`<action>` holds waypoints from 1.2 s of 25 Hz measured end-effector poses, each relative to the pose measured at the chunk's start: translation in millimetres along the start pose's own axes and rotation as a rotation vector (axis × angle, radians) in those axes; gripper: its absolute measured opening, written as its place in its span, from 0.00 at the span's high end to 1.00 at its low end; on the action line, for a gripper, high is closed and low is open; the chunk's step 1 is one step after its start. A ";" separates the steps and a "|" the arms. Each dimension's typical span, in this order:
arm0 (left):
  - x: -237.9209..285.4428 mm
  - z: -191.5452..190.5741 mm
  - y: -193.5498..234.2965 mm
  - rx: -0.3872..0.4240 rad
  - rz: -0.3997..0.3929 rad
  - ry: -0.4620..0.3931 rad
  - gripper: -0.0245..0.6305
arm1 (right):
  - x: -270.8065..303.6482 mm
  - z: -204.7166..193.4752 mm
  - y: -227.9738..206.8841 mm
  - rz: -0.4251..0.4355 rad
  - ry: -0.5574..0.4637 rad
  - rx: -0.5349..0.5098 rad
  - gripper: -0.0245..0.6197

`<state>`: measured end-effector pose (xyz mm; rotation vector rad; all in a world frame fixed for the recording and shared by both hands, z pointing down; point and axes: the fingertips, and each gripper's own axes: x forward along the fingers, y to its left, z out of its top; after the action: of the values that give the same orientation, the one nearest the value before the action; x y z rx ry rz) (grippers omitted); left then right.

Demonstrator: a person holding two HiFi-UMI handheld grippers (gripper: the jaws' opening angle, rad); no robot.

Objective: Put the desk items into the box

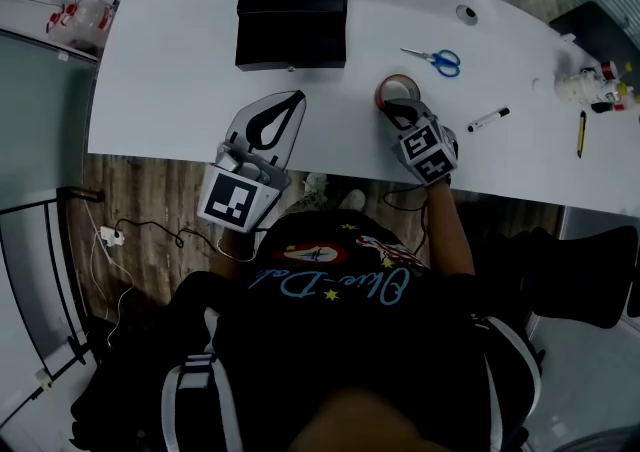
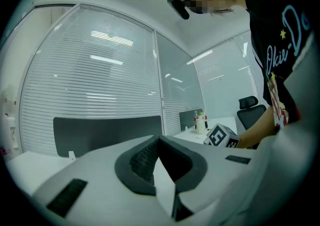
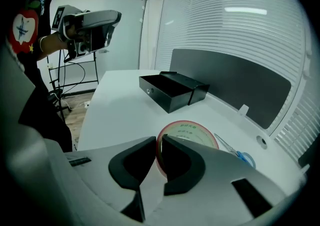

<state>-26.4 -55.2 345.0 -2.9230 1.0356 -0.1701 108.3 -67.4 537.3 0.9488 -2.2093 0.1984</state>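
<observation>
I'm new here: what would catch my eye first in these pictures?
The right gripper pinches the wall of a red-rimmed tape roll near the front edge of the desk. An open black box sits at the far side. The left gripper hovers shut and empty.

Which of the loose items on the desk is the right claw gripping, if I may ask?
The red tape roll: the right claw pinches its wall, while the scissors and marker lie apart, untouched.

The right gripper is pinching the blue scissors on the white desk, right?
No. The right gripper pinches the wall of the red tape roll; the blue scissors lie beside it on the white desk. The right gripper view shows it.
</observation>
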 end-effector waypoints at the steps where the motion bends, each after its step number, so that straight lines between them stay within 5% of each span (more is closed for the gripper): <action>1: -0.3 -0.2 0.1 0.003 0.000 0.002 0.98 | -3.7 2.3 -1.1 -0.010 -0.014 0.005 0.90; 19: 5.4 15.1 -4.9 0.045 -0.023 -0.021 0.98 | -76.0 69.5 -15.7 -0.117 -0.230 0.002 0.90; 30: 10.7 17.6 -10.0 0.058 -0.034 -0.016 0.98 | -96.0 82.8 -16.3 -0.133 -0.264 -0.014 0.90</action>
<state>-9.9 -54.2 329.2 -2.8864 0.9629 -0.1749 119.3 -56.6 410.4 1.1655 -2.3694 -0.0053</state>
